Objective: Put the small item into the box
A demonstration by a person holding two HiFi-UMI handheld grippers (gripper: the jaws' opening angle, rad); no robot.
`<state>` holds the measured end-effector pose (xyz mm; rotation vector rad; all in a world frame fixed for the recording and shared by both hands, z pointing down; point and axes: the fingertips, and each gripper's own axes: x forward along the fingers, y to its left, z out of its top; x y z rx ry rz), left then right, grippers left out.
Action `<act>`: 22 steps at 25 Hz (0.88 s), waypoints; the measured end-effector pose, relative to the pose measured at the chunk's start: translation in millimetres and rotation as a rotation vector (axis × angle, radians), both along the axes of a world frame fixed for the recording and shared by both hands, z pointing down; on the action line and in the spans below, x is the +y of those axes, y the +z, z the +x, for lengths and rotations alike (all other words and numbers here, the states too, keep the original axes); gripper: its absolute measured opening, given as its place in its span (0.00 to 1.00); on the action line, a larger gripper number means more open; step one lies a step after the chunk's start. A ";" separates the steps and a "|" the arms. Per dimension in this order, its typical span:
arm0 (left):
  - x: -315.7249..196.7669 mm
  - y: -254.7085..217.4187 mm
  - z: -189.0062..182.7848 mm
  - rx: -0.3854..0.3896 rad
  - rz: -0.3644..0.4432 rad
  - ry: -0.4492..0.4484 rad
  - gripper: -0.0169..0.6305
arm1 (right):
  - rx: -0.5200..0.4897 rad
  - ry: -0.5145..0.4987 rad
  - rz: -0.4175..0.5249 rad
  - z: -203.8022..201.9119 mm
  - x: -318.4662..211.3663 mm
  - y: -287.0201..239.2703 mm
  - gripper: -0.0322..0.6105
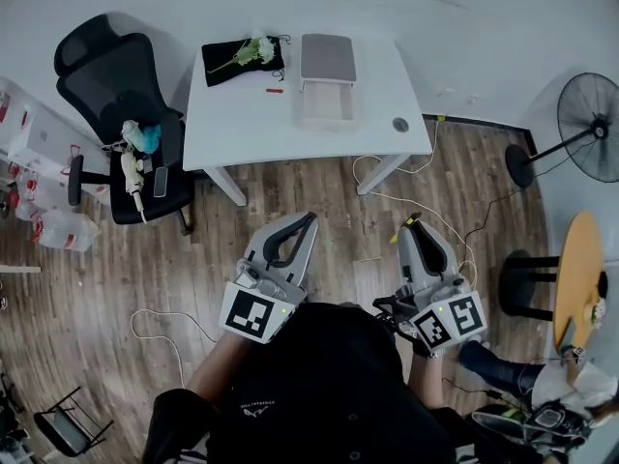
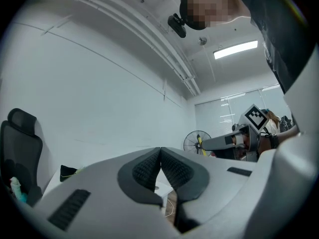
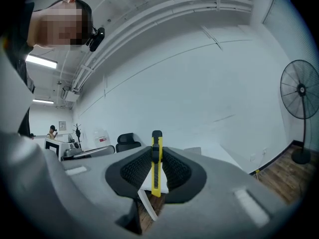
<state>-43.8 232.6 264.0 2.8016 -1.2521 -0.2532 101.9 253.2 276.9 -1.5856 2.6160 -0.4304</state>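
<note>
The yellow utility knife is pinched between the ribbed dark pads of the right gripper. It is a thin, rigid plastic body with a black slider at its top. Its long axis stands upright in the right gripper view, crosswise to the jaws' reach, with both ends sticking out past the pads. In the head view only a sliver of yellow shows at the tip of that right gripper, which is held low in front of the person's body above the wood-plank floor. The box lies ahead and somewhat to the left, well apart from the knife. It is a pale, shallow rectangular tray, open on the white table, with its flat grey lid lying just behind it. I judge that the carry must go forward and leftward, with the knife turned so its length runs along the tray's longer side before release. The left gripper has its jaws pressed together on nothing, as its own view confirms. It sits more directly in line with the box, but it carries nothing. Also on the table are a small red item and a soft black pouch bearing a white flower. A black mesh office chair stands at the left.
</note>
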 end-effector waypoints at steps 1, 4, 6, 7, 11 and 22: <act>-4.5 0.9 -6.0 0.000 0.001 0.001 0.03 | -0.001 0.003 0.002 -5.7 -4.4 0.2 0.16; -14.0 3.3 -20.9 0.005 -0.006 -0.002 0.03 | 0.004 -0.001 0.002 -21.2 -13.5 0.7 0.16; -20.4 4.0 -27.7 0.008 -0.013 -0.004 0.03 | 0.009 -0.004 -0.003 -27.9 -20.6 1.0 0.16; -24.1 4.0 -30.0 0.008 -0.014 -0.004 0.03 | 0.009 -0.001 -0.006 -29.3 -24.6 1.1 0.16; -39.1 5.4 -35.0 0.013 -0.018 -0.012 0.03 | 0.005 0.005 -0.021 -28.0 -41.8 3.9 0.16; -94.7 18.4 -54.8 -0.017 -0.044 -0.132 0.03 | -0.040 -0.082 -0.031 -33.0 -123.9 15.1 0.16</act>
